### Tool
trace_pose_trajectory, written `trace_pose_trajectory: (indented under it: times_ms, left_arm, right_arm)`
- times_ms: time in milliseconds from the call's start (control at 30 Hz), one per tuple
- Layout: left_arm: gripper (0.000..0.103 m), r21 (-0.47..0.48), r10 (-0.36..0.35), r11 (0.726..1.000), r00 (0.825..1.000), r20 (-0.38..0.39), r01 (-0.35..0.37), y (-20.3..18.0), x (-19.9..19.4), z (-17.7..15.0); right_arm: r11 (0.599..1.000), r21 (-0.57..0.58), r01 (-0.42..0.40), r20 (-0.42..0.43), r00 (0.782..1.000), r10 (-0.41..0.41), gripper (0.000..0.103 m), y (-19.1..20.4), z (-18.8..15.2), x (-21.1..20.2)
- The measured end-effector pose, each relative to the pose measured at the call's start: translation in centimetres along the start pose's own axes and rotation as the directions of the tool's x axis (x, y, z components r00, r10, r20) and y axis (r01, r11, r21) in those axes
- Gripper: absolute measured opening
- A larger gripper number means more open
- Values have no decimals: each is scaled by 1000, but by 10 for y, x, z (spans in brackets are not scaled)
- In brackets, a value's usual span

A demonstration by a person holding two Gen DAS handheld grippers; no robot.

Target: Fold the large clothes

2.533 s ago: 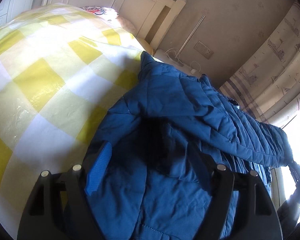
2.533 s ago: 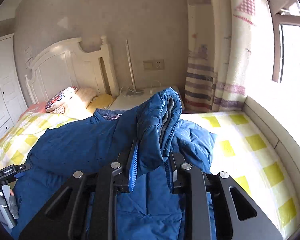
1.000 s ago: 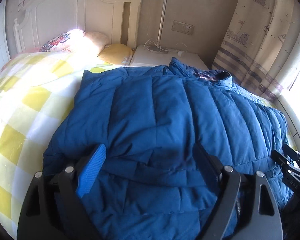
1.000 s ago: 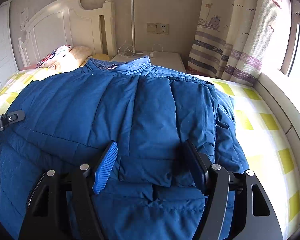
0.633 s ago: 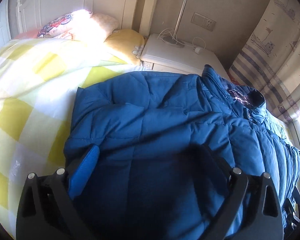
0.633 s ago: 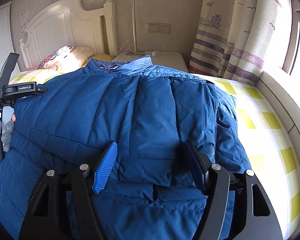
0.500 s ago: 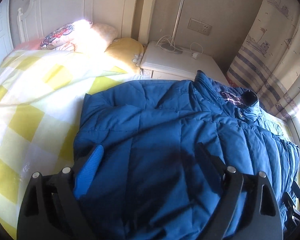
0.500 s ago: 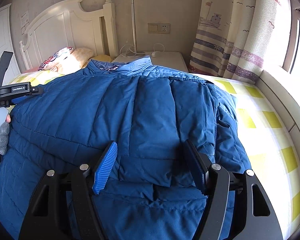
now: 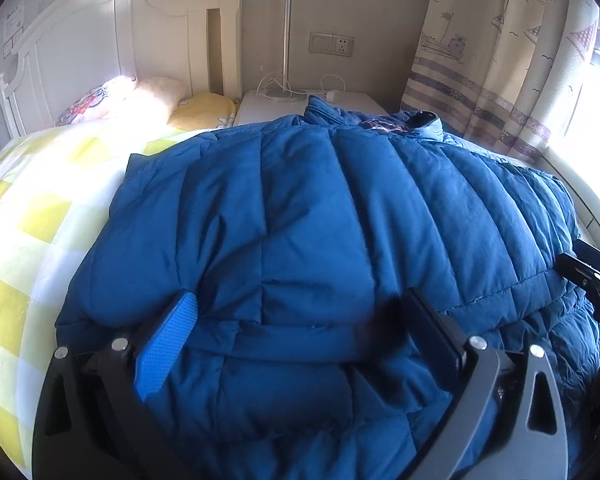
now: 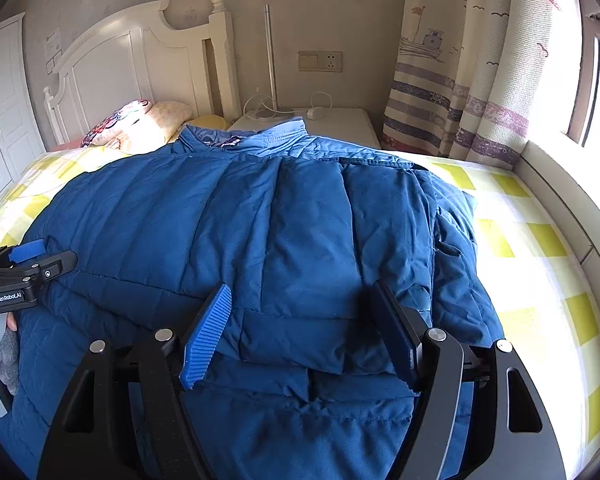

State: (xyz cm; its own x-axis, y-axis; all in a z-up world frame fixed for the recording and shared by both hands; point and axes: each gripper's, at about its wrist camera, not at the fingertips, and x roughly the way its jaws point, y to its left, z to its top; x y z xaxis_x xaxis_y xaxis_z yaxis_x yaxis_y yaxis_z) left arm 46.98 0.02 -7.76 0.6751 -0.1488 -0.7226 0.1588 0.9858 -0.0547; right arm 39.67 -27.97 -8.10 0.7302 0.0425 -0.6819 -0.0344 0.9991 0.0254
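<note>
A large blue quilted jacket [image 9: 320, 216] lies on the bed, collar toward the headboard, both sleeves folded in over its body. It also fills the right wrist view [image 10: 260, 232]. My left gripper [image 9: 296, 320] is open, its jaws wide apart over the left sleeve's cuff, holding nothing. My right gripper [image 10: 300, 320] is open over the right sleeve's cuff, empty too. Each gripper shows at the edge of the other's view: the right one [image 9: 592, 276] and the left one [image 10: 20, 268].
The bed has a yellow and white checked cover [image 10: 532, 248]. Pillows [image 9: 140, 94] lie by the white headboard [image 10: 140, 64]. A white nightstand [image 9: 300, 100] with a lamp pole and cables stands behind. Curtains [image 10: 460, 80] and a window ledge are at the right.
The sleeves have been laid over the jacket and let go. The left gripper has swung back from the jacket's left side to face the left cuff. The right gripper has stayed still.
</note>
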Motion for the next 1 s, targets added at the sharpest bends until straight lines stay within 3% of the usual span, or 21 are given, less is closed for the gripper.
trace_pose_trajectory:
  times_ms: [200,333,400,467,567,700,833,900,967,1000]
  left_arm:
    - [100,-10,-10,1000,1000,3,10,2,0,0]
    - [100,-8,-6,1000,1000,2,6,1,0,0]
    - [100,-7,-5,1000,1000,2,5,1,0,0]
    - [100,-8,-7,1000,1000,3,7,1,0,0]
    - [100,-16,-17,1000,1000,7,17,4,0,-2]
    - [100,-21,-18,1000,1000,8,18,4,0,-2]
    - [100,-18,-11,1000,1000,7,11,3,0,-2]
    - [100,-18,-12,1000,1000,6,12,3,0,-1]
    - [100,-19,-15,1000,1000,8,15,3,0,-2]
    - [100,-20,-16,1000,1000,9,16,3,-1,-2]
  right_arm:
    - [999,-43,20,-38,999,-21,71,7,7,-1]
    - [997,-47,61,79,995,-58,71,17,36,-17]
    - [998,-29,55,88,995,-52,71,18,54,-10]
    - [997,-36,61,36,998,-60,69,19,68,13]
    - [998,-49,26,-151,988,-34,70,18,65,63]
    - [999,-37,21,-139,990,-26,69,16,68,56]
    - [996,23,87,-26,996,-87,73,0,84,40]
    - [994,52,94,-54,994,-91,78,-12,87,55]
    - [993,8,119,-124,985,-117,80,-17,78,81]
    - [994,-7,110,-100,989,-110,81,-17,75,83]
